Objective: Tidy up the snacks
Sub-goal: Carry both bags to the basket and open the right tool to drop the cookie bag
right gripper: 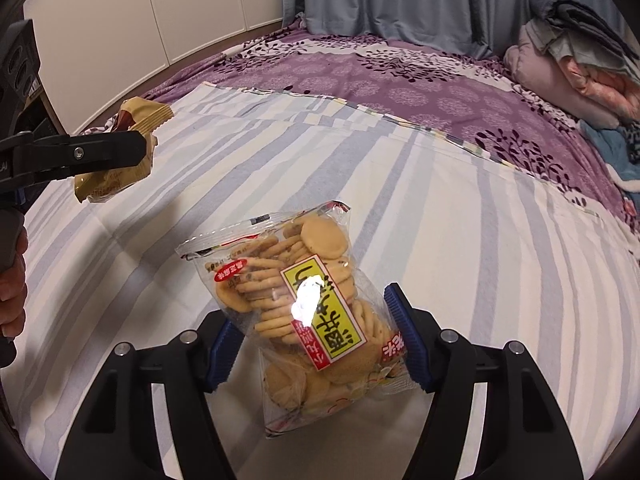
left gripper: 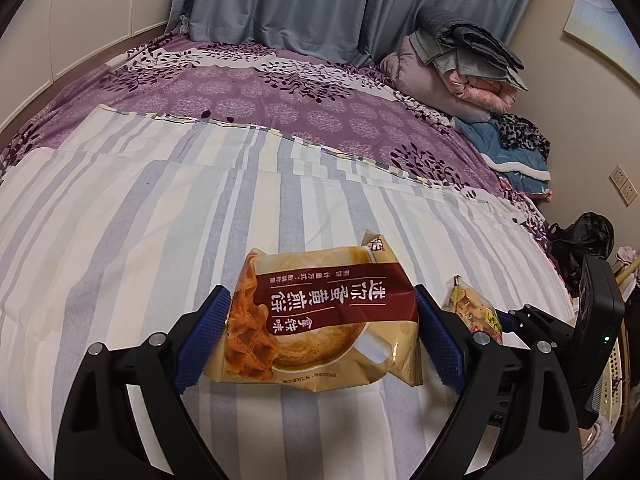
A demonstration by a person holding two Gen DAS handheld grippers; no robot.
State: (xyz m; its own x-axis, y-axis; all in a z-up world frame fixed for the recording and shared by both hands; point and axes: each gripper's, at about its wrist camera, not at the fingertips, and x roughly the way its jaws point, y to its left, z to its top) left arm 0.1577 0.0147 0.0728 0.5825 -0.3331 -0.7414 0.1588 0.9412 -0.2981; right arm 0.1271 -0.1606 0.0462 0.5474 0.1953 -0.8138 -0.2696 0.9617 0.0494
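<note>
With the left tongs (left gripper: pixel 320 334) clamped wide across the brown waffle-biscuit packet (left gripper: pixel 316 320) and the right tongs (right gripper: pixel 316 344) closed on the clear cracker bag (right gripper: pixel 296 304), both above the bed (right gripper: pixel 460 240), overtightening risks crushed crackers and the slick film may slip.

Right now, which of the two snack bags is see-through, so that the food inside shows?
The cookie bag in the right gripper: round biscuits show through its clear plastic. The tan bag in the left gripper is opaque, printed.
</note>
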